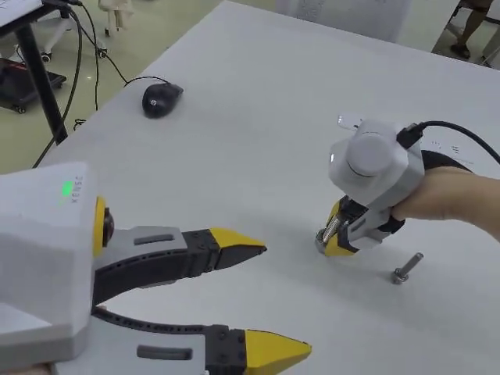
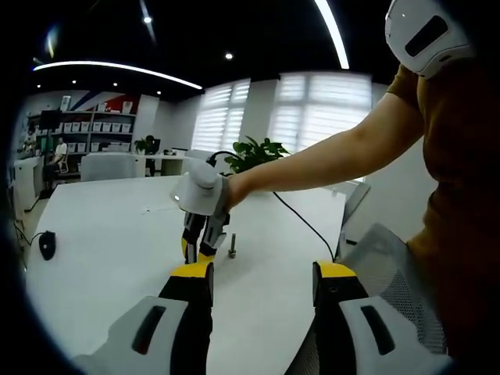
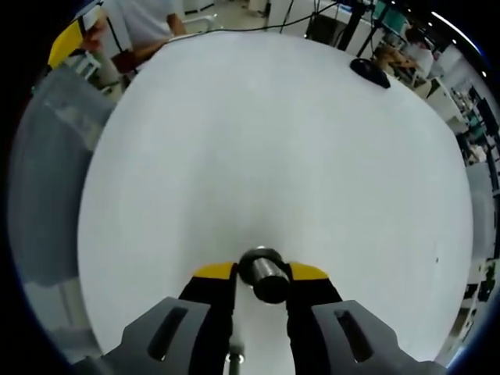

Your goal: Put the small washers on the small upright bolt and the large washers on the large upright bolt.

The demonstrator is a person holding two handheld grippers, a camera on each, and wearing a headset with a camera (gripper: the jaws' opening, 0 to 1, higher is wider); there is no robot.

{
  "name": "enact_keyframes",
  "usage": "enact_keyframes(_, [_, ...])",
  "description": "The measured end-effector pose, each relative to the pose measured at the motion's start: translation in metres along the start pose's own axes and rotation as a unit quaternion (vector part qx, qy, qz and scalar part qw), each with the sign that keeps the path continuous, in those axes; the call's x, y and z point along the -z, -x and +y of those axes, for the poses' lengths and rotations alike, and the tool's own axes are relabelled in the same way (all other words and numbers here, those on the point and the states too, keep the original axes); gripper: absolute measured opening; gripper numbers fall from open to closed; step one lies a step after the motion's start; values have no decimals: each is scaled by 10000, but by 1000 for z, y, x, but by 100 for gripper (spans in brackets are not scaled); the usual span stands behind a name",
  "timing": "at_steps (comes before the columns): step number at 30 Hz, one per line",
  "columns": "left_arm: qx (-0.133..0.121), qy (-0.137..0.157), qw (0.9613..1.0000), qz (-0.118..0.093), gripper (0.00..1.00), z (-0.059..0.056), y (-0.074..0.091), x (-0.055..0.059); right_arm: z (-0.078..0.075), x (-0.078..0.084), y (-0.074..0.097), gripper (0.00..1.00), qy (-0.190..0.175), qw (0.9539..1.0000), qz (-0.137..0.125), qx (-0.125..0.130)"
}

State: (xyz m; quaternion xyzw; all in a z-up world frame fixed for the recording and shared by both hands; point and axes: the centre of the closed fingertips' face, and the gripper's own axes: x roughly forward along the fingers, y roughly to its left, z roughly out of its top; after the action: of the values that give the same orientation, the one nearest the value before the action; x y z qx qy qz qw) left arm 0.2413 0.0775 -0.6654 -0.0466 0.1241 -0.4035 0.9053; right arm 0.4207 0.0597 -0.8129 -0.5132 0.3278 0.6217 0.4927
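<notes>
White table (image 1: 258,94) carries everything; left gripper (image 1: 286,298) low over near side, fingers apart, nothing between them; right gripper (image 1: 337,234) tipped down toward table, fingers clamped on large bolt (image 3: 266,277), bolt's lower end at table surface, contact unclear; black mouse (image 1: 162,99) at far left of table, well apart; small bolt (image 1: 408,267) on table just beside right gripper, seemingly upright on its head in left gripper view; 2 bolts near, not touching
</notes>
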Motion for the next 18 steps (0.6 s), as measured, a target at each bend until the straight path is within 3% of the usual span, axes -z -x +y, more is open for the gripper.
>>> enact_keyframes(8, [38, -55, 10000, 49, 50, -5, -2, 1, 4, 0, 5, 31, -116, 9994, -274, 149])
enact_keyframes(18, [91, -167, 9998, 90, 50, -10, -1, -2, 15, 7, 41, 30, -360, 9956, -669, 556])
